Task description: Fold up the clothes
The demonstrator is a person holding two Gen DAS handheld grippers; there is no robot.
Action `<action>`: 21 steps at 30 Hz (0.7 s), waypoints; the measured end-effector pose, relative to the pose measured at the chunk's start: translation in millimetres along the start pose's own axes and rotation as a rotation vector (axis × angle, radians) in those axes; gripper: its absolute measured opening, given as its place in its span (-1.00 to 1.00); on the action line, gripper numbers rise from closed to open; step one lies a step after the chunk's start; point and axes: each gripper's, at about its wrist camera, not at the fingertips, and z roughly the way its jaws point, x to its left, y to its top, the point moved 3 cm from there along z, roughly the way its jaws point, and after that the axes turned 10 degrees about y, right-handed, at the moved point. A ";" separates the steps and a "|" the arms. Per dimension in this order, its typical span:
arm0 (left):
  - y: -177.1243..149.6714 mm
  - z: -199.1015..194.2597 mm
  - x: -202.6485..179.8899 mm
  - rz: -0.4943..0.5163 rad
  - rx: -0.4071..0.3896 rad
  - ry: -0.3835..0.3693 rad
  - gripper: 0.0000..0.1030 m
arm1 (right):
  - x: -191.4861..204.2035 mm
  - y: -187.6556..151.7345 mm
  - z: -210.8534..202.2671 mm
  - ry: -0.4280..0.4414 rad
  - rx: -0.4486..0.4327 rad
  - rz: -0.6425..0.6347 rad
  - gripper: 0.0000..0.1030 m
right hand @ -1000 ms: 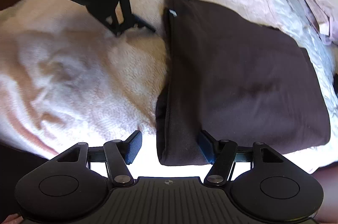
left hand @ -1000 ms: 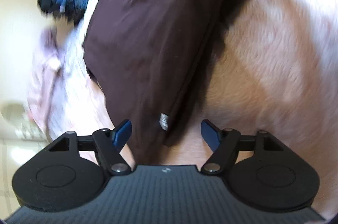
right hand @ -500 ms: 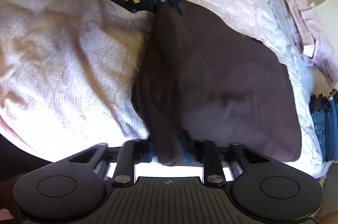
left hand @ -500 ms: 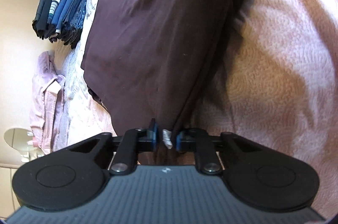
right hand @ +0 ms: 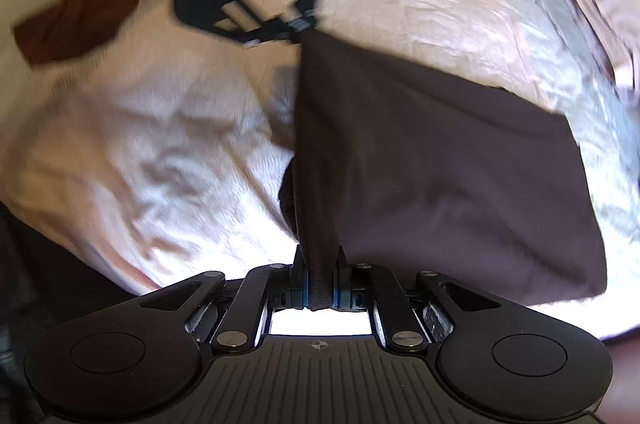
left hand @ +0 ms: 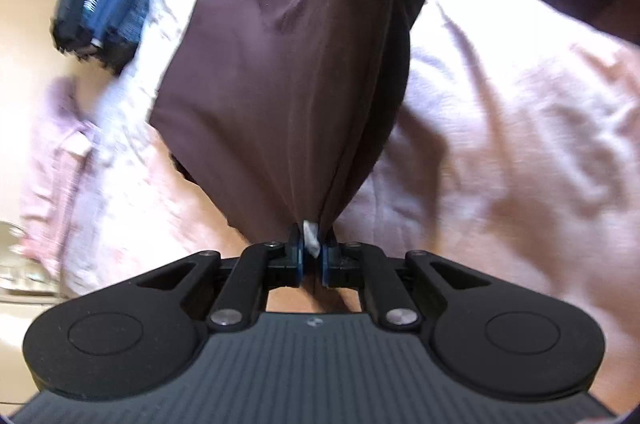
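Now we pinch one edge of the brown garment (left hand: 288, 96) in both closed grippers, left (left hand: 311, 256) and right (right hand: 320, 288), lifted off the bed (left hand: 500, 128), its final fold unfinished.

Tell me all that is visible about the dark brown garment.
The dark brown garment is plain, soft, matte cloth, folded in layers. The left hand-held gripper pinches one corner, beside a small white label; the right hand-held gripper pinches another. That edge is raised; the rest lies on the pink bedspread.
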 end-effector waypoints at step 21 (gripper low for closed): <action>159.2 237.4 258.3 0.065 -0.037 -0.135 -0.87 | -311.7 -29.9 -59.6 -0.085 -0.212 0.536 -0.83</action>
